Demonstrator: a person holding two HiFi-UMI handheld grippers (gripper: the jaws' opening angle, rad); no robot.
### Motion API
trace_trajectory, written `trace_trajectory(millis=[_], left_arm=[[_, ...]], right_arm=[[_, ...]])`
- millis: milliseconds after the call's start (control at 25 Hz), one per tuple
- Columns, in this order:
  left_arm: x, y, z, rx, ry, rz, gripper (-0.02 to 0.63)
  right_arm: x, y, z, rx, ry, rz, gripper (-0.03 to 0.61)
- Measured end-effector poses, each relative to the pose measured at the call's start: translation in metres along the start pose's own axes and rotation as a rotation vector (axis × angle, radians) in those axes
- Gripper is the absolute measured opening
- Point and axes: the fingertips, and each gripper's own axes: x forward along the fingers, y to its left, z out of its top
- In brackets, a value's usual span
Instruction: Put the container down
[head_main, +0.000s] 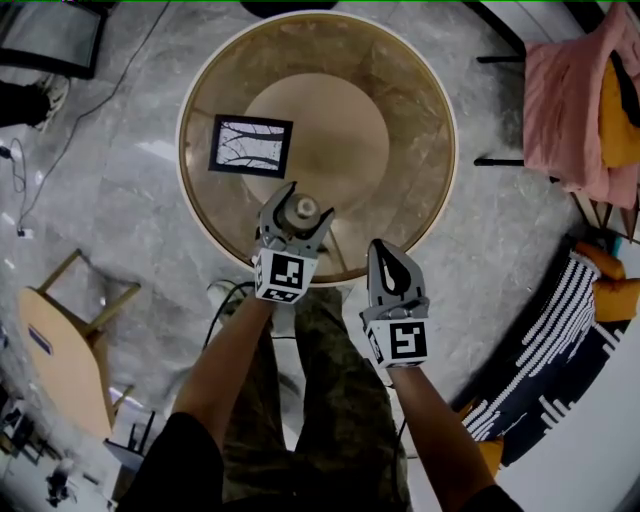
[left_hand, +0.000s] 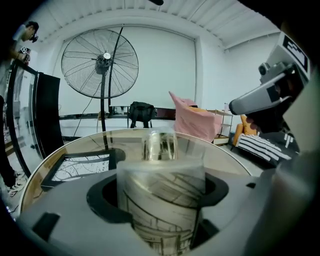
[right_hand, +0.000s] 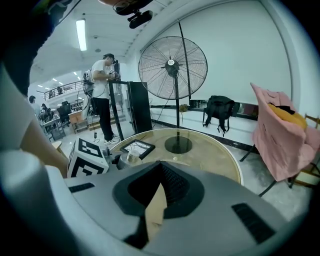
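Note:
A clear container (head_main: 304, 210) with a line pattern on its wall and a knobbed lid (left_hand: 160, 145) is held in my left gripper (head_main: 307, 203), which is shut on it. It hangs over the near edge of the round glass table (head_main: 410, 90); whether it touches the glass I cannot tell. In the left gripper view the container (left_hand: 162, 185) fills the gap between the grey jaws. My right gripper (head_main: 388, 262) is shut and empty, just off the table's near rim to the right. In its own view the right gripper (right_hand: 157, 200) has its jaws pressed together, and the container (right_hand: 131, 158) shows small at left.
A black-framed line drawing (head_main: 250, 146) lies on the table's left half. A pedestal fan (right_hand: 172, 65) and a pink-draped chair (head_main: 575, 110) stand beyond the table. A wooden chair (head_main: 60, 350) is at lower left, and a person (right_hand: 102, 95) stands far off.

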Motion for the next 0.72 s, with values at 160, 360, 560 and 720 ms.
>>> trace_trajectory(millis=[160,360,560,720], left_arm=[[-0.001,-0.001,-0.001,0.002,0.002,0.002,0.350],[-0.003,0.001,-0.002,-0.006,0.004,0.006,0.350],[-0.005,0.000,-0.003,0.000,0.004,0.003,0.350],[-0.007,-0.002,-0.007,0.024,0.012,-0.003,0.350]], right_arm=[[0.001,0.002,-0.002,-0.003,0.005,0.004,0.021],[0.004,0.006,0.004,-0.007,-0.008,0.014,0.021],[0.005,0.008,-0.002,-0.007,0.007,0.020,0.021],[0.007,0.011,-0.007,0.000,0.017,0.023,0.021]])
